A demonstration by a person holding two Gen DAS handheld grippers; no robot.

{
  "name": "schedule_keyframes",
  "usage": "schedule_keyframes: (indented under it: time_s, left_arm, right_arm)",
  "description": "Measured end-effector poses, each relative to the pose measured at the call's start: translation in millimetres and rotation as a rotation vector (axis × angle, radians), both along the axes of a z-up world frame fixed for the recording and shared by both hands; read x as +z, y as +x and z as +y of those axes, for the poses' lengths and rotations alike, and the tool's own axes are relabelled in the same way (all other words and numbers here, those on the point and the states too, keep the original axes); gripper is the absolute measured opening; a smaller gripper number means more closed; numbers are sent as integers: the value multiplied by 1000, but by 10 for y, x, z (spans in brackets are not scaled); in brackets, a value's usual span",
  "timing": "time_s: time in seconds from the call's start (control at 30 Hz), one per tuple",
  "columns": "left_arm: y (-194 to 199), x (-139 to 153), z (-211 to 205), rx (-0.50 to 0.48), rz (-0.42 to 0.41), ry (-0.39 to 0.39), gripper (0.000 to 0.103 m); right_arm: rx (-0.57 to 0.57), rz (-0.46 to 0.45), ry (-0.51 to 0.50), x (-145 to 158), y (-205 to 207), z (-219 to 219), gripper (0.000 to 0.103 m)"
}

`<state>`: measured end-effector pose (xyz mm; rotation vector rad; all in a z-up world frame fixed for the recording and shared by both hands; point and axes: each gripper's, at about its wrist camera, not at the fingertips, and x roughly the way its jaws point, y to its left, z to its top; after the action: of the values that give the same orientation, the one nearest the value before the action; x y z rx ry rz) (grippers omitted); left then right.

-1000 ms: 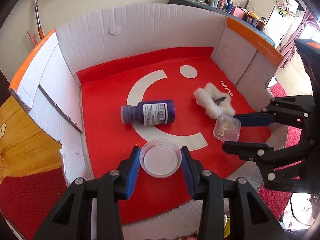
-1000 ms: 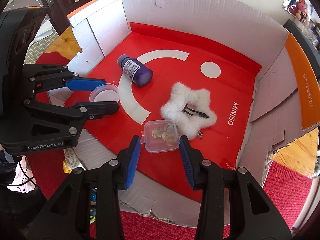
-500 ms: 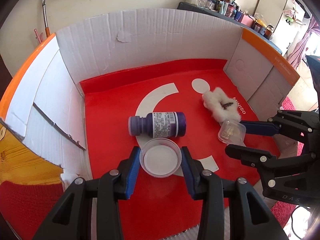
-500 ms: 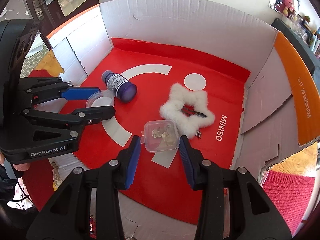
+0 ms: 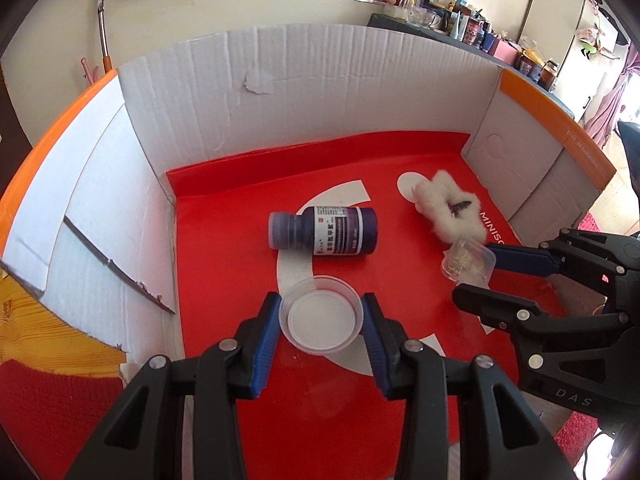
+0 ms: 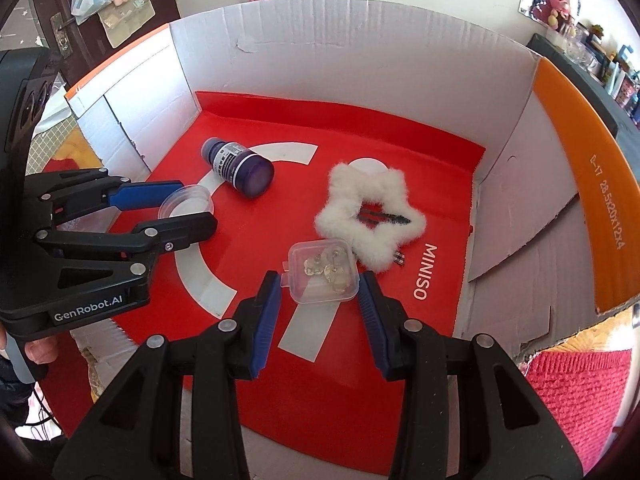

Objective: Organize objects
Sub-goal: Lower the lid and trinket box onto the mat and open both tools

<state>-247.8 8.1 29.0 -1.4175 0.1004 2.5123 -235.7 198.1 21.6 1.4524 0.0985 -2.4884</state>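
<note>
My left gripper (image 5: pixel 320 322) is shut on a round clear plastic dish (image 5: pixel 320 316), held above the red floor of a cardboard box (image 5: pixel 224 264); the dish also shows in the right wrist view (image 6: pixel 186 206). My right gripper (image 6: pixel 320 280) is shut on a small clear square case (image 6: pixel 322 272) with metal trinkets inside, seen also in the left wrist view (image 5: pixel 466 262). A purple bottle (image 5: pixel 324 230) lies on its side in the box middle. A white fluffy star hair clip (image 6: pixel 370 220) lies just beyond the case.
White cardboard walls (image 5: pixel 320 92) with orange-edged flaps (image 6: pixel 576 184) enclose the box on three sides. Red carpet (image 6: pixel 576 392) and a yellow wooden surface (image 5: pixel 36 320) lie outside. A cluttered shelf (image 5: pixel 472 28) stands far behind.
Both grippers have moved forward and deeper into the box, carrying the dish and the case. The bottle and the star clip now appear closer.
</note>
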Motion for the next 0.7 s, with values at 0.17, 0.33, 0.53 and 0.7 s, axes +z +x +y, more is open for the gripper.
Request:
schedule_keyframes:
  time_s: [0.17,0.33,0.53,0.7]
  left_arm:
    - [1,-6,-2,7,3,3,42]
    - [10,-8,-24,11,0,9,42]
    - [9,-12,-71,13,-4,24,42]
    - [4,-14,-88,14,-6,31,43]
  right_arm:
    - [-3,12,10,-1,44,40,38]
    - [-1,12,12,47,37,-6,38]
    - [1,12,14,45,0,-32,39]
    - [1,10,6,12,-93,-139,39]
